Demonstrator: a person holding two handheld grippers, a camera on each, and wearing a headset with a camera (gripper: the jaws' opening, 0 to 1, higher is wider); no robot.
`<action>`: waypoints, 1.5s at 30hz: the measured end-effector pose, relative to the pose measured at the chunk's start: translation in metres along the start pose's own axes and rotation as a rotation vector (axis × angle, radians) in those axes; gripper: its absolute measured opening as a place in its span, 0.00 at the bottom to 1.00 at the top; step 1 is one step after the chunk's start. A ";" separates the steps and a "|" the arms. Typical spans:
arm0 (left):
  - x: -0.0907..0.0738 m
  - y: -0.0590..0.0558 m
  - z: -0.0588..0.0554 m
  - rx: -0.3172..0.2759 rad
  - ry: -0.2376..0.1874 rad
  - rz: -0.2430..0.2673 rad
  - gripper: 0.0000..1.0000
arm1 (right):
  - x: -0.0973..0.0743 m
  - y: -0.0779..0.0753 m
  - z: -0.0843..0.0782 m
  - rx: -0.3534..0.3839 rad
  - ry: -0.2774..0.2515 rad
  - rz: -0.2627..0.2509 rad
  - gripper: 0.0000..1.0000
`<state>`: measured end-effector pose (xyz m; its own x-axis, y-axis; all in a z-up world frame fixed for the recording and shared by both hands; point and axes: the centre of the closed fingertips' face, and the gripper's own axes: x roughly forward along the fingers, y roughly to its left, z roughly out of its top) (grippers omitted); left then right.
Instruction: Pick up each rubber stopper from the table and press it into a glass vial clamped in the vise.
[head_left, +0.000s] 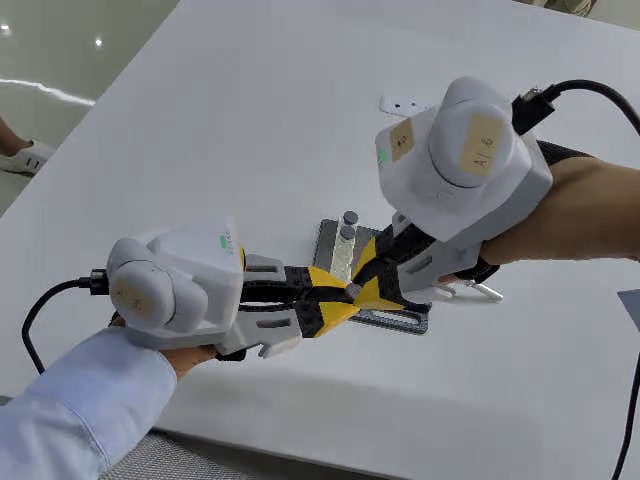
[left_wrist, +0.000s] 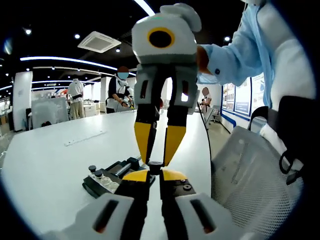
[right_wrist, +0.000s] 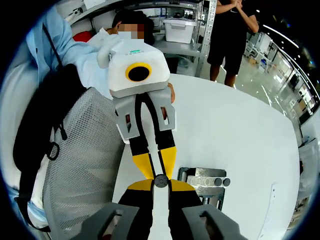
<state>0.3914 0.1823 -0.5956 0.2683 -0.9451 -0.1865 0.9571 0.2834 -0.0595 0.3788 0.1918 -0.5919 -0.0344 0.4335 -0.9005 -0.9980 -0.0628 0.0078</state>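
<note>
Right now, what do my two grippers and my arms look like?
Both have rounded white housings, black jaws with yellow ends, a small green mark, and trail a black cable. The right gripper carries two tan handwritten labels; the left gripper has a fainter one. The left arm wears a light blue sleeve; a black strap wraps the right wrist.

An open-plan lab hall: long white workbench (head_left: 250, 120), ceiling strip lights (left_wrist: 60, 60), metal racks (right_wrist: 212, 25) with a storage bin (right_wrist: 179, 29)
</note>
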 end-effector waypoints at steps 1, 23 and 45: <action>-0.001 -0.001 0.001 -0.016 -0.012 -0.005 0.01 | -0.001 0.001 0.000 -0.004 -0.004 0.003 0.07; 0.000 -0.009 0.004 -0.019 -0.035 -0.052 0.01 | -0.004 0.007 0.003 -0.122 -0.022 0.036 0.08; -0.003 0.007 0.003 -0.004 -0.024 0.015 0.12 | -0.001 -0.004 -0.005 -0.066 0.026 0.019 0.07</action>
<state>0.3976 0.1864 -0.5929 0.2847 -0.9445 -0.1638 0.9527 0.2977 -0.0608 0.3835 0.1871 -0.5936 -0.0510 0.4087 -0.9113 -0.9915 -0.1304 -0.0030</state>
